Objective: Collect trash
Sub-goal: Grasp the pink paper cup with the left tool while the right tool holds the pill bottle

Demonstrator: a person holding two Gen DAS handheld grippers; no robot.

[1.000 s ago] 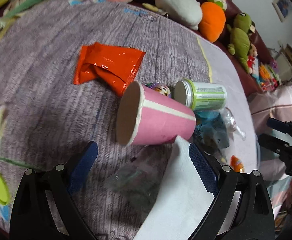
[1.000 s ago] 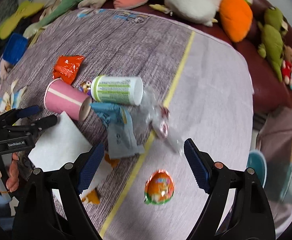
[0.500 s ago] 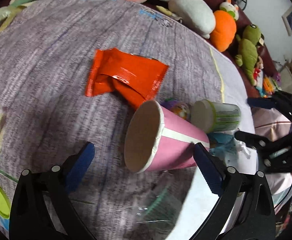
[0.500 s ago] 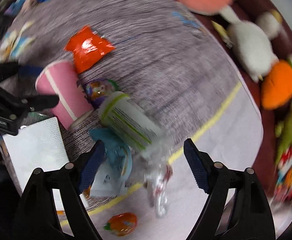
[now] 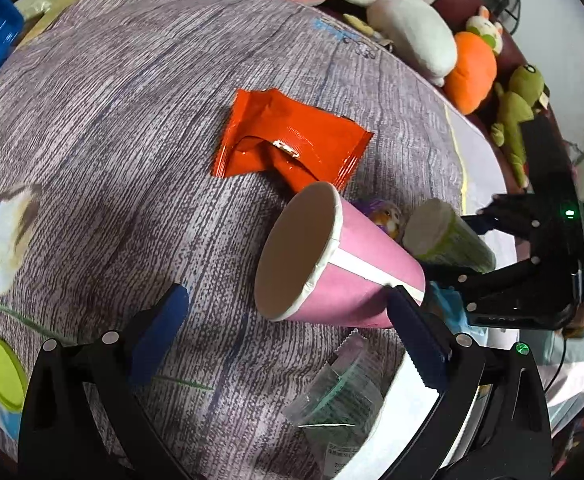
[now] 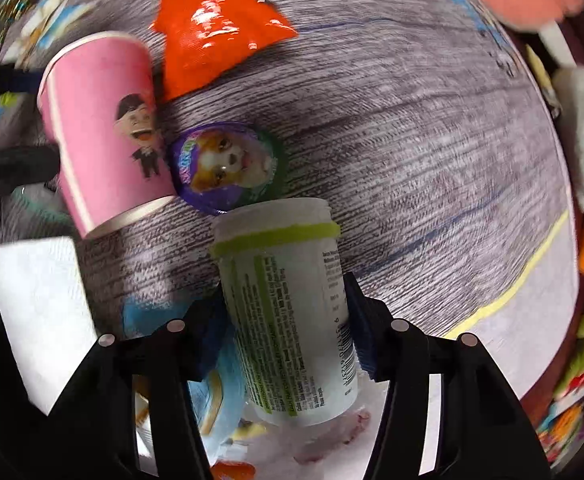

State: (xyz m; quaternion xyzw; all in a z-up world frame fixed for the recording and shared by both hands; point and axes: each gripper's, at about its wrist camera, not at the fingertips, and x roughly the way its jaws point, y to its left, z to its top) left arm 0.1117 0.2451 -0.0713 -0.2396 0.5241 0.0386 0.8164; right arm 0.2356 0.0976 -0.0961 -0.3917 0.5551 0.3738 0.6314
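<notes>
Pink paper cup (image 5: pixel 340 268) lies sideways on the bench between the wide-open left hand-held gripper (image 5: pixel 288 336), while the right hand-held gripper (image 6: pixel 280 320) pinches the slick white bottle (image 6: pixel 288 312), which could squirt out.

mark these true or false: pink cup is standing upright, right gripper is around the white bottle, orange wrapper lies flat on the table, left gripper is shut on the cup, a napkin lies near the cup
1. The pink paper cup stands upright. False: it lies on its side.
2. The right gripper has its fingers on either side of the white bottle. True.
3. The orange wrapper lies on the table. True.
4. The left gripper is shut on the cup. False: it is open, the cup just ahead.
5. A white napkin lies near the cup. True.
</notes>
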